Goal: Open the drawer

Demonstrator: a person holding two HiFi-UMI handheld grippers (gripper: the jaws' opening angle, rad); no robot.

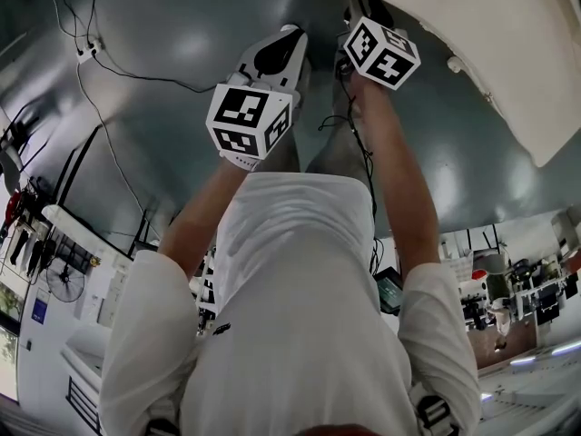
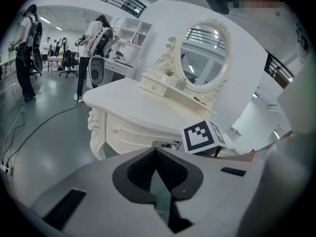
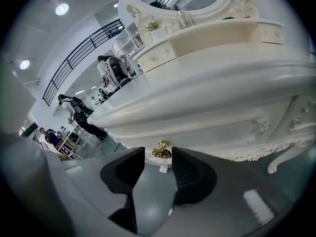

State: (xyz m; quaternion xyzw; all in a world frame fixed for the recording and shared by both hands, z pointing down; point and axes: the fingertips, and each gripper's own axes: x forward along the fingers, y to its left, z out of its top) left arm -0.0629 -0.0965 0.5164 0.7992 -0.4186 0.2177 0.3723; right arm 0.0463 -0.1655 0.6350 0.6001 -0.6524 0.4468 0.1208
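Note:
The white dressing table (image 3: 212, 78) fills the right gripper view, and its curved drawer front (image 3: 207, 117) carries a small brass knob (image 3: 161, 150). My right gripper (image 3: 158, 155) is open, with the knob between its two dark fingertips and a gap showing on each side. In the head view the right gripper (image 1: 361, 12) reaches to the table's edge (image 1: 508, 71), its jaws hidden behind the marker cube. My left gripper (image 2: 156, 150) is shut on nothing and is held back from the table (image 2: 133, 107). In the head view the left gripper (image 1: 289, 36) is beside the right one.
An oval mirror (image 2: 203, 54) and small upper drawers (image 2: 154, 87) stand on the tabletop. Several people (image 2: 94, 48) stand at desks beyond the table. A cable (image 2: 29, 127) runs across the grey floor. A carved table leg (image 3: 284, 157) curves down at the right.

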